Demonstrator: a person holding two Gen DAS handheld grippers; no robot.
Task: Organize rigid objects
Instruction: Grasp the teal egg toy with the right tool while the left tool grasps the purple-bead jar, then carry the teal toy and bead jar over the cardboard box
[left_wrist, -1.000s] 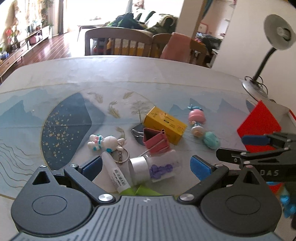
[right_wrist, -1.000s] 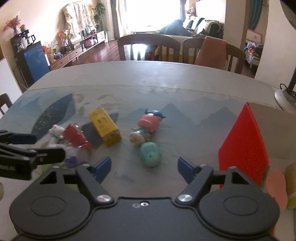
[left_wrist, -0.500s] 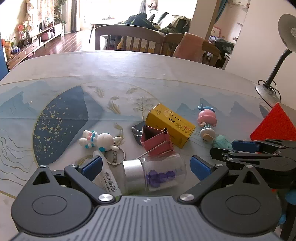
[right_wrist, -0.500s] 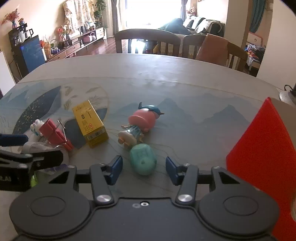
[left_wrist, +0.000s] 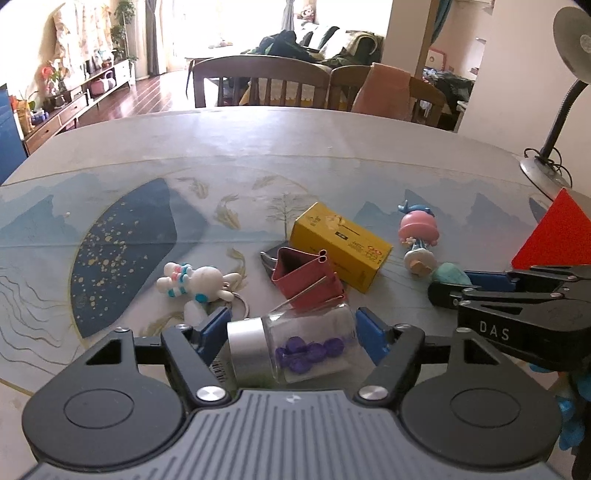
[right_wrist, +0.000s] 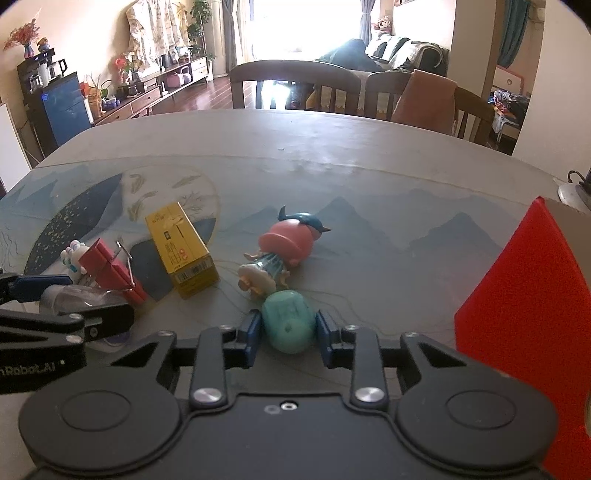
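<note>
A small glass jar (left_wrist: 295, 343) with a silver lid and purple beads lies on its side on the table mat. My left gripper (left_wrist: 293, 328) is closing, and its blue pads touch the lid end and the base end. A teal egg-shaped toy (right_wrist: 289, 321) sits between the pads of my right gripper (right_wrist: 289, 332), which is closing, with both pads against the toy's sides. In the left wrist view the right gripper (left_wrist: 461, 288) reaches in from the right over that teal toy (left_wrist: 448, 273).
Just beyond the jar lie a pink binder clip (left_wrist: 306, 280), a yellow box (left_wrist: 340, 245), a white bunny keychain (left_wrist: 195, 280) and a pink-headed figurine (right_wrist: 284, 243). A red box (right_wrist: 517, 314) stands at the right. A desk lamp (left_wrist: 550, 147) stands behind it, with chairs at the far edge.
Both grippers sank slightly and narrowed their jaws. The left pads came in onto the jar's ends, and the right pads came in onto the teal toy.
</note>
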